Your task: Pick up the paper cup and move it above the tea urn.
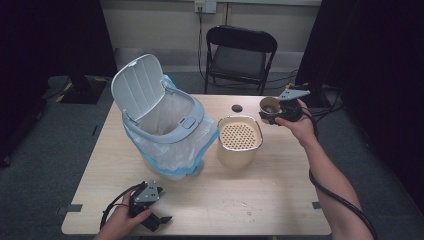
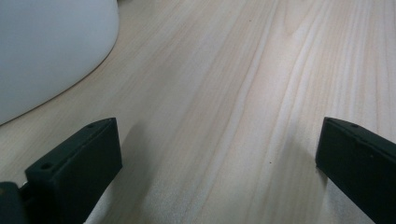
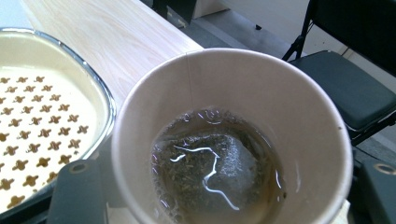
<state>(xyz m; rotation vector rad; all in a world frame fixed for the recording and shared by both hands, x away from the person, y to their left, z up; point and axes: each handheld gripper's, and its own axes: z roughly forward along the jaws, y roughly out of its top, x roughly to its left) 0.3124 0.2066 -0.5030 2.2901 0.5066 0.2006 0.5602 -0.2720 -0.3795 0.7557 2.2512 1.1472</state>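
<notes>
My right gripper (image 1: 270, 116) is shut on a brown paper cup (image 1: 270, 105), held in the air just right of the cream strainer bin (image 1: 239, 140). In the right gripper view the paper cup (image 3: 233, 135) holds brownish liquid and a wet tea bag (image 3: 208, 168), with the perforated strainer top (image 3: 42, 126) at its left. My left gripper (image 1: 159, 219) rests low at the table's front left, jaws open with nothing between them. Its left gripper view looks along bare wood (image 2: 224, 107), with the white bin base (image 2: 51, 46) at upper left.
A white lidded trash bin (image 1: 160, 120) with a clear and blue liner stands open at the table's left middle. A small black disc (image 1: 237, 108) lies behind the strainer bin. A black folding chair (image 1: 240, 55) stands beyond the table's far edge.
</notes>
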